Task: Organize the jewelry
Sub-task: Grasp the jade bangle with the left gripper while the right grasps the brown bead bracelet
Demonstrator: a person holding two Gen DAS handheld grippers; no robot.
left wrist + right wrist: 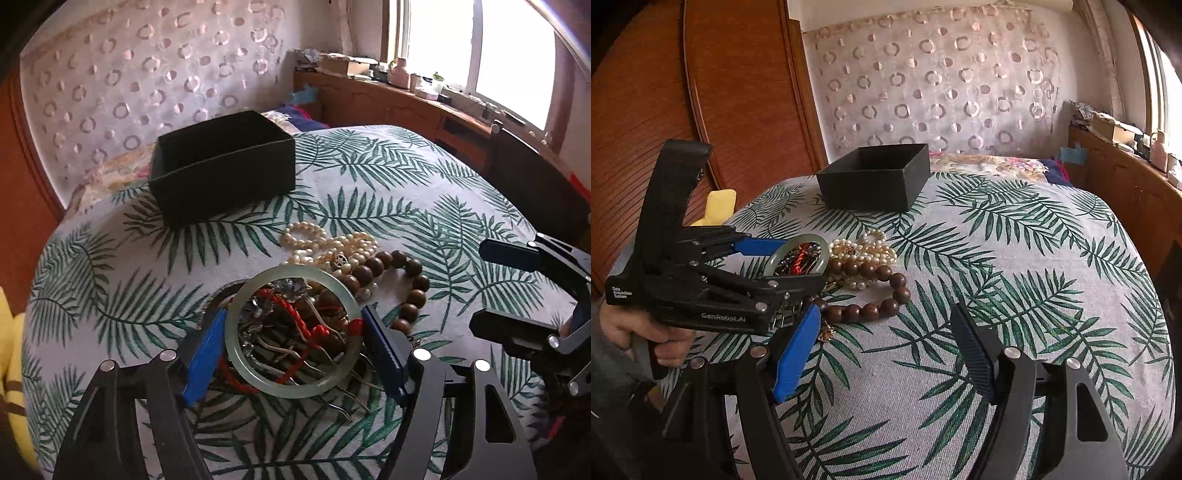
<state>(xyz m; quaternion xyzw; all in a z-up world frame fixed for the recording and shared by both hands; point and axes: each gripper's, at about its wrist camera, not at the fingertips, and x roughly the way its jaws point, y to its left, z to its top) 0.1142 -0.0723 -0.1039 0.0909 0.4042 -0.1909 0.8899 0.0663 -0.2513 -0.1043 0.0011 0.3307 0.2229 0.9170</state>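
A pale green jade bangle (291,387) (775,258) lies tilted on a heap of jewelry with red cord (306,326) and silver hairpins (343,402). My left gripper (295,314) (801,264) straddles the bangle, its blue pads pressing on both outer edges. A pearl strand (332,247) (864,247) and a brown wooden bead bracelet (406,288) (882,295) lie just beyond. An open black box (225,177) (875,184) stands further back. My right gripper (884,314) (480,286) hovers open over the cloth to the right of the heap, holding nothing.
The palm-leaf tablecloth (1015,277) covers a round-edged table. A wooden wardrobe (665,92) stands at the left, a low cabinet with clutter (406,96) under the window at the right. Something yellow (718,210) sits past the table's left edge. A hand (646,332) holds the left gripper's handle.
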